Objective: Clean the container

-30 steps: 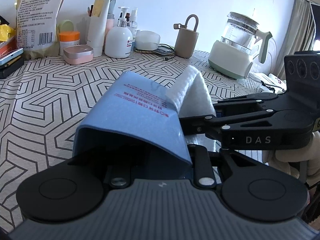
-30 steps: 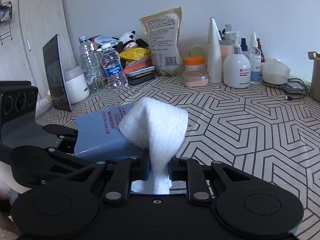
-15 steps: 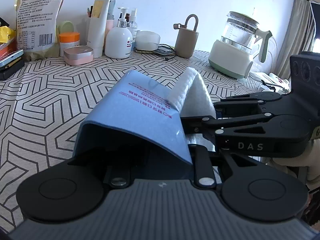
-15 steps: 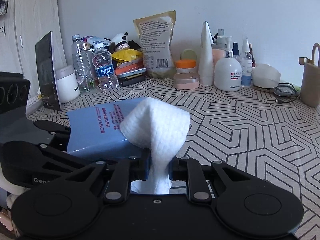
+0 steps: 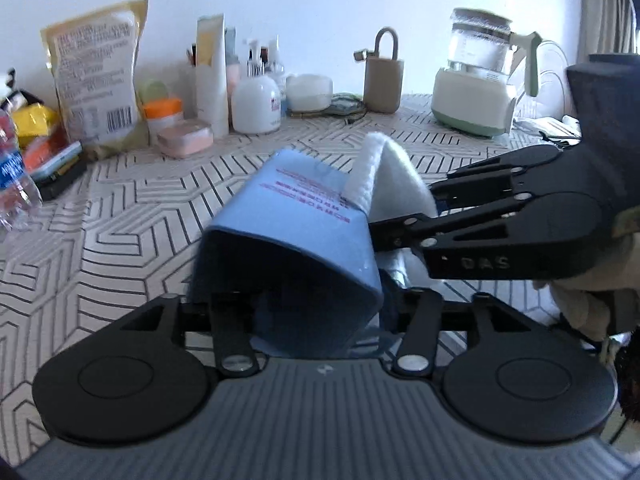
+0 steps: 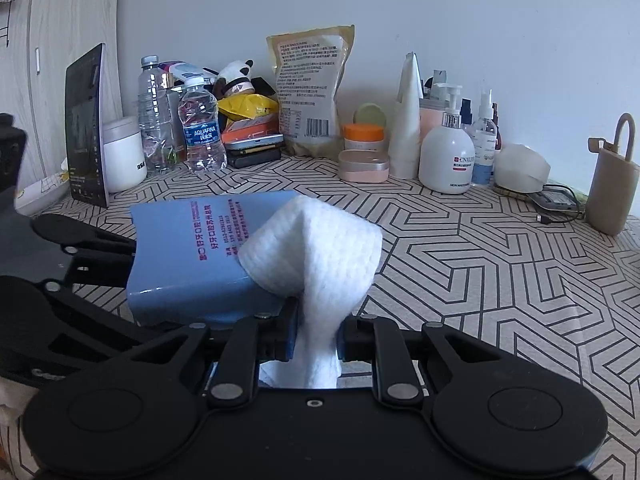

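Observation:
A blue box-shaped container (image 5: 304, 216) with red print lies lengthwise between the jaws of my left gripper (image 5: 316, 308). Those jaws are opening, and a gap shows beside the container's right edge. From the right wrist view the container (image 6: 192, 256) sits just above the patterned tablecloth, with the left gripper (image 6: 100, 248) at its far left end. My right gripper (image 6: 318, 336) is shut on a white cloth (image 6: 320, 248), whose folded top rests on the container's near corner. The left wrist view shows the cloth (image 5: 388, 176) and the right gripper (image 5: 440, 208) coming in from the right.
The tablecloth (image 6: 480, 280) covers the table. Along the back wall stand a glass kettle (image 5: 476, 92), a beige pouch (image 6: 612, 188), lotion bottles (image 6: 446, 160), a large food bag (image 6: 312, 88), water bottles (image 6: 200, 132) and a dark tablet (image 6: 86, 124).
The left gripper's jaws have spread apart around the blue container and that view has swung a little left. The right gripper still pinches the cloth against the container.

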A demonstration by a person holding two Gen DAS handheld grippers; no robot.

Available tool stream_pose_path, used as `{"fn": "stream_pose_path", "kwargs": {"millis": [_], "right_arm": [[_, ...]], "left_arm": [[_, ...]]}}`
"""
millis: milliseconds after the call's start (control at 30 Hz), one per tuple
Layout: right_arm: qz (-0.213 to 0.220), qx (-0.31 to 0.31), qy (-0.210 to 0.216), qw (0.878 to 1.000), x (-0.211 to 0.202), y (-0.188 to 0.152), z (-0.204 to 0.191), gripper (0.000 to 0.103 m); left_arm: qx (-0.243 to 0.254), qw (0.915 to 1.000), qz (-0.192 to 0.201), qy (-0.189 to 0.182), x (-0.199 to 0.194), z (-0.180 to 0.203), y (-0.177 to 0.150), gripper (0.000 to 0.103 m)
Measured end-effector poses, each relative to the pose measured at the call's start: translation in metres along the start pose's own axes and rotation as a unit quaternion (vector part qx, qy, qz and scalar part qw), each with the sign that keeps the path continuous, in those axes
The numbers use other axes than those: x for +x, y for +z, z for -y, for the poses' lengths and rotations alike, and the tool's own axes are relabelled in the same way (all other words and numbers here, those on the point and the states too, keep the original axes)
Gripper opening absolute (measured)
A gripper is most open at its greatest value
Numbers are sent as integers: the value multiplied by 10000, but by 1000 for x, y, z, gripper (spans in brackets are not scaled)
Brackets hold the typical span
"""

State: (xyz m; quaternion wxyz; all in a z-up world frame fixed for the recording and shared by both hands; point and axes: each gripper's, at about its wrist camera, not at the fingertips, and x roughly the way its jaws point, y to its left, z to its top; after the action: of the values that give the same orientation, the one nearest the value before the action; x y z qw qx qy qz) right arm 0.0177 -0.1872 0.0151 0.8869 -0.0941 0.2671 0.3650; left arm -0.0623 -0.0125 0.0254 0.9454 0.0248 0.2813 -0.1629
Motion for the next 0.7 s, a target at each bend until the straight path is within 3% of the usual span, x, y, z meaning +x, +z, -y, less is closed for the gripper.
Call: {"fn": "stream_pose_path", "kwargs": {"millis": [200, 333, 700], "right_arm": [[-11, -8, -68, 10000, 1, 0, -1, 22], [56, 121, 18, 9999, -1, -1, 3, 22], [77, 190, 84, 9998, -2, -1, 4, 22]], "left_arm": [[59, 9998, 184, -94, -18, -1, 3, 66], [111, 9994, 327, 48, -25, -2, 5, 70], [195, 9983, 542, 92, -46, -3, 7, 71]]}}
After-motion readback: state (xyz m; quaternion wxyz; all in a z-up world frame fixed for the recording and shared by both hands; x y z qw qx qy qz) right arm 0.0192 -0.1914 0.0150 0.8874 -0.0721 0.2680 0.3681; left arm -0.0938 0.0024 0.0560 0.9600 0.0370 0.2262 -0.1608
